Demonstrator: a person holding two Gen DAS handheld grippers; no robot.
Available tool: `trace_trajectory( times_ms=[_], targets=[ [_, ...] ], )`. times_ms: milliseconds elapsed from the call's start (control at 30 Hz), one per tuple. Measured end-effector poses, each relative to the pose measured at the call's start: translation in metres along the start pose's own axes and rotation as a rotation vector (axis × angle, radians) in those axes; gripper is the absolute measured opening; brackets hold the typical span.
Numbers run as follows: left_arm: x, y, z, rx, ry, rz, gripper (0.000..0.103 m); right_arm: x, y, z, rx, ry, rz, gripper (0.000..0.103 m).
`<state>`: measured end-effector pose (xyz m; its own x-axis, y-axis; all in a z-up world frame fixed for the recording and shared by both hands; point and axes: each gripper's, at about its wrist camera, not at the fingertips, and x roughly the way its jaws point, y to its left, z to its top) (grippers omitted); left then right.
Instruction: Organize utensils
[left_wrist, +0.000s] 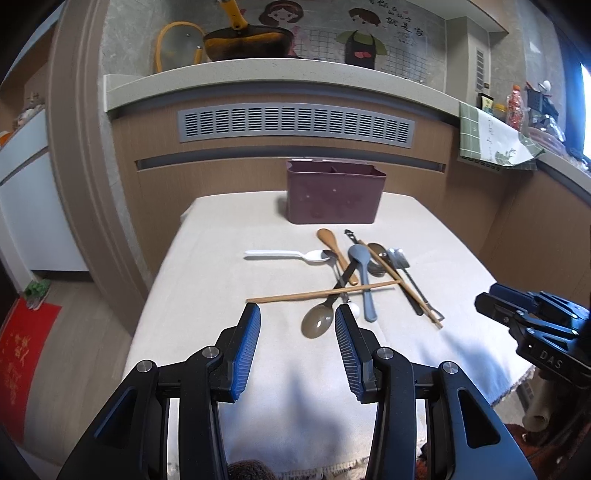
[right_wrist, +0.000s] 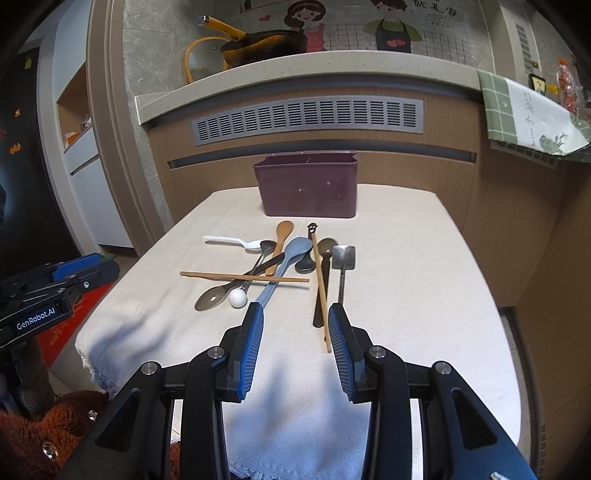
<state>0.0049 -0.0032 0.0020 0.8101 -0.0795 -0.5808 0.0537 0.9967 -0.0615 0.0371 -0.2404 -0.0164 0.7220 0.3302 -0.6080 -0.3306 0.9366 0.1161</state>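
We see our right gripper (right_wrist: 295, 314) spread wide above the cloth (right_wrist: 406, 295), chopstick (right_wrist: 320, 288) beside its right finger, spoons piled before a maroon holder (right_wrist: 306, 188), left gripper (right_wrist: 62, 280) at the edge.

I see a table (right_wrist: 424, 280) under a cream cloth; on it stand a maroon caddy (right_wrist: 308, 188) and a crisscrossed heap of utensils (right_wrist: 280, 266).

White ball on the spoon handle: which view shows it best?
Right wrist view: the white ball shows whole beside the grey spoon. In the left wrist view the left gripper hides most of the ball.
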Motion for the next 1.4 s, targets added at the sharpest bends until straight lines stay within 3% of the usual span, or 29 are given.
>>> trace_trajectory(
  times_ms=[133, 300, 433, 600, 767, 933, 1100, 1233, 1400],
  targets=[
    [0.012, 0.008, 0.012, 0.001, -0.017, -0.003, 0.043, 0.011, -0.013, 0.009, -0.002, 0.006, -0.025, 0.035],
    [0.030, 0.023, 0.023, -0.038, -0.067, -0.064, 0.043, 0.032, -0.027, 0.021, -0.014, 0.045, -0.039, 0.035],
    [0.047, 0.033, 0.028, -0.067, -0.047, -0.069, 0.043, 0.055, -0.033, 0.026, -0.009, 0.106, -0.011, 0.035],
    [0.078, 0.050, 0.023, -0.123, 0.036, -0.051, 0.043, 0.078, -0.029, 0.030, -0.006, 0.161, 0.054, 0.035],
    [0.094, 0.037, 0.014, -0.101, 0.090, -0.113, 0.043, 0.100, -0.014, 0.038, -0.047, 0.203, 0.091, 0.033],
    [0.108, -0.012, 0.008, 0.082, 0.148, -0.192, 0.043, 0.098, -0.027, 0.042, -0.002, 0.180, 0.031, 0.033],
    [0.124, -0.045, 0.003, 0.177, 0.195, -0.246, 0.043, 0.093, -0.048, 0.028, 0.065, 0.195, -0.004, 0.033],
    [0.133, -0.049, 0.001, 0.157, 0.232, -0.308, 0.043, 0.088, -0.058, 0.018, 0.107, 0.194, 0.000, 0.033],
    [0.151, -0.036, 0.002, 0.060, 0.285, -0.370, 0.043, 0.090, -0.064, 0.012, 0.132, 0.203, 0.010, 0.033]
  ],
)
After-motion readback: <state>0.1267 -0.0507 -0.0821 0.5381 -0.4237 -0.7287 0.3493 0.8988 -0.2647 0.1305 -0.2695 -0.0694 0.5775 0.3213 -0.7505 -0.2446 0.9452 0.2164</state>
